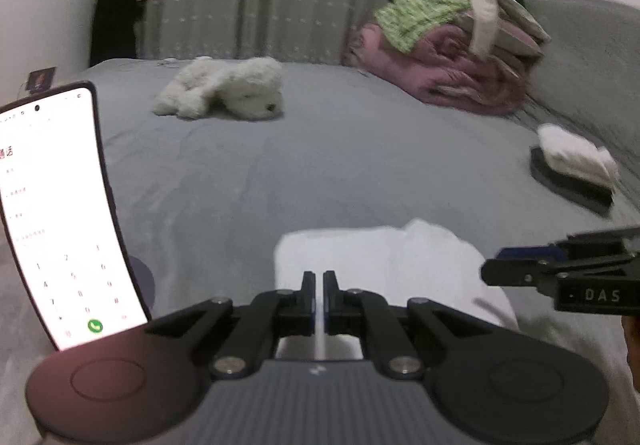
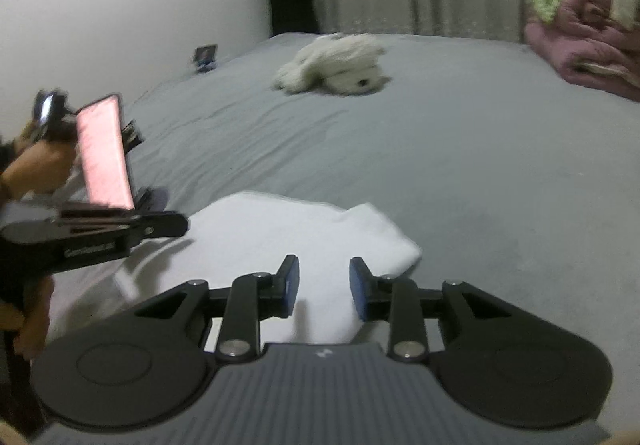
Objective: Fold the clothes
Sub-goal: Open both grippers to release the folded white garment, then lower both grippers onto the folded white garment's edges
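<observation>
Left jaws [image 1: 319,281] pinch one white garment [image 1: 380,257]; right jaws [image 2: 324,277] spread.

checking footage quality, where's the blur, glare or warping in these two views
Left wrist view: lit phone screen blown out white and bowed by the fisheye, pink blanket pile smeared. Right wrist view: white plush dog motion-blurred, room dim.

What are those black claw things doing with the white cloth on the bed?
A person is folding clothes with a claw tool in each hand. The left gripper is pinched shut on a thin edge of the white cloth, which lies on the grey bed. The right gripper sits over the same cloth with its jaws apart, not squeezing it. Farther back lie a white plush toy and a pile of clothes waiting.
</observation>
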The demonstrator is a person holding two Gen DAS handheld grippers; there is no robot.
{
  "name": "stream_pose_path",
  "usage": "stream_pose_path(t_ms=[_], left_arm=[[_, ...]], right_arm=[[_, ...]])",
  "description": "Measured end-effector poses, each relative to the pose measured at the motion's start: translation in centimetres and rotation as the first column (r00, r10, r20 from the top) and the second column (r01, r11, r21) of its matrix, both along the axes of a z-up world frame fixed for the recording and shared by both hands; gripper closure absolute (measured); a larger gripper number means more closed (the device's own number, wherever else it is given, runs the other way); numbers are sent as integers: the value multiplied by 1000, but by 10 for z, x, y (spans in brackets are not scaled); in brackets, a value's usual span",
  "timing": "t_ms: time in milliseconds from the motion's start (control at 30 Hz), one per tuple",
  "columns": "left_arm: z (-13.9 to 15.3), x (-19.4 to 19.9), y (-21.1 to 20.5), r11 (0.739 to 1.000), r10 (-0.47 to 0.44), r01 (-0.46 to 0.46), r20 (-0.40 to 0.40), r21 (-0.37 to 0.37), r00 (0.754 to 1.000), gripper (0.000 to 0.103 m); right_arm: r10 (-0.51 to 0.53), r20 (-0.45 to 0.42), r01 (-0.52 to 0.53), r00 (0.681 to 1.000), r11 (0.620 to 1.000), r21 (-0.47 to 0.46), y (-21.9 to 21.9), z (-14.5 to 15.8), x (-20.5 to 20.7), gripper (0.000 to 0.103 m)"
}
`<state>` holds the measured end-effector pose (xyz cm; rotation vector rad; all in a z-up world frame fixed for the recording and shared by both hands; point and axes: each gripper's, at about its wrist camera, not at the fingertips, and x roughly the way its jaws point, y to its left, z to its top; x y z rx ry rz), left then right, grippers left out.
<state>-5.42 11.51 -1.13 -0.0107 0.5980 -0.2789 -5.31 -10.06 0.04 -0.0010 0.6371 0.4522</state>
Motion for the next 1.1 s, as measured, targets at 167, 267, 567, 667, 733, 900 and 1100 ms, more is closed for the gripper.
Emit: stream_pose_path(t_ms=[167,267,567,667,733,900,1100], left_arm=[[-5,-4,-5,998,-26,28,-34,56,999,100],[-7,-5,-7,997,-25,29,-50,75,998,100],[-6,-17,-2,993,-43,51,-75,107,996,100],[-7,-22,1,992,-52,62,-91,110,994,100],[-8,-26,4,991,-58,70,-104,112,993,100],[-12,-34,12,987,-62,83,-150,136,987,100],[-7,-38,29,993,-41,62,-193,103,980,57]], right_arm=[[53,-22,-54,998,998,-41,9,-9,-12,71],[64,-33,-66,997,995,-76,9,-16,-17,71],[53,-49,-58,997,993,-102,-6,-24,-35,70],[50,-55,-56,997,993,-102,-10,-24,-41,70],[49,-64,-56,997,993,-101,-12,-25,-44,70],[55,-104,-67,993,992,-109,-16,-24,-51,69],[32,-176,-43,984,997,-62,-29,-20,-53,61]])
